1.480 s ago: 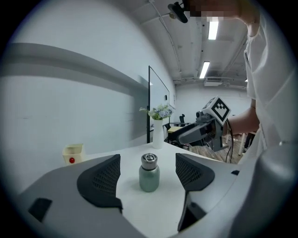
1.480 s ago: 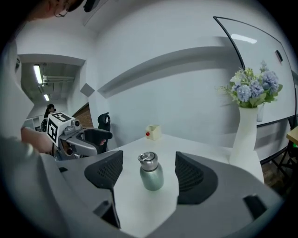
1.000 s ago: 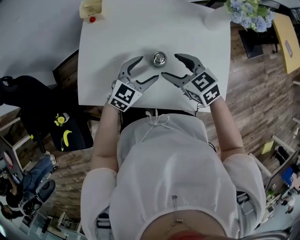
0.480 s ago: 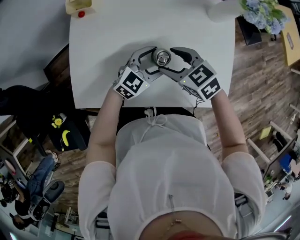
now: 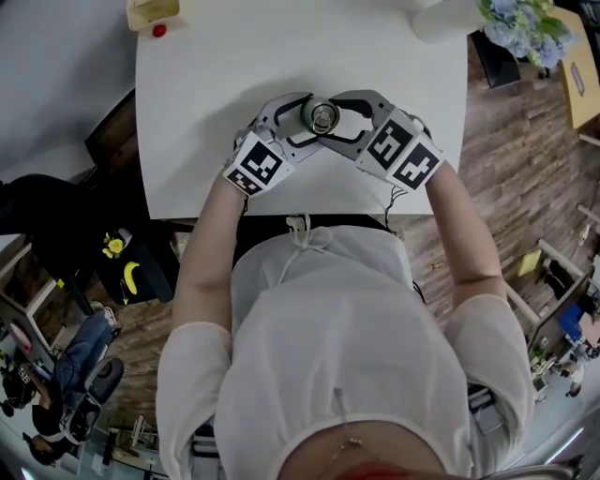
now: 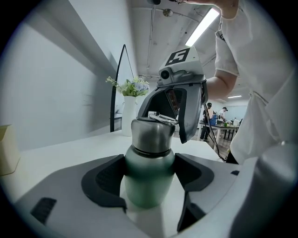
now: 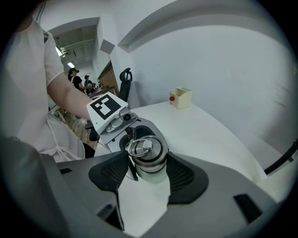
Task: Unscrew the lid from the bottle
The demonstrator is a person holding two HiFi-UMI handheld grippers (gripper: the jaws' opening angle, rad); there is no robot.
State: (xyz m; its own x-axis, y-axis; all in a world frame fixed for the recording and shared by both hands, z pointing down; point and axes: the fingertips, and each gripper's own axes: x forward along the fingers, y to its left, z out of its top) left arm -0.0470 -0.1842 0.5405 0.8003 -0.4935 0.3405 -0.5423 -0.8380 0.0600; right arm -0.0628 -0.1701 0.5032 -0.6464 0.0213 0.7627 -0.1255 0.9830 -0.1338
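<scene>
A green metal bottle (image 6: pixel 149 179) stands upright on the white table (image 5: pixel 216 75), closed by a steel lid (image 7: pixel 145 149) with a ring on top. In the head view the lid (image 5: pixel 320 115) shows between both grippers. My left gripper (image 5: pixel 309 120) comes in from the left, low down. Its pads (image 6: pixel 104 179) press on the green body from both sides. My right gripper (image 7: pixel 146 169) reaches down from the right and higher up. Its jaws have just been closing, and the pads (image 7: pixel 179 174) now touch the lid's sides.
A small cream box (image 5: pixel 150 14) with a red spot stands at the table's far left corner. A white vase of flowers (image 5: pixel 511 23) stands at the far right. The table's front edge lies just behind the grippers, next to the person's body. A black chair (image 5: pixel 56 216) is at the left.
A second ago both grippers stood open, short of the bottle. They moved in around it, the left closing on the body. The right has since rolled slightly and narrowed on the lid.
</scene>
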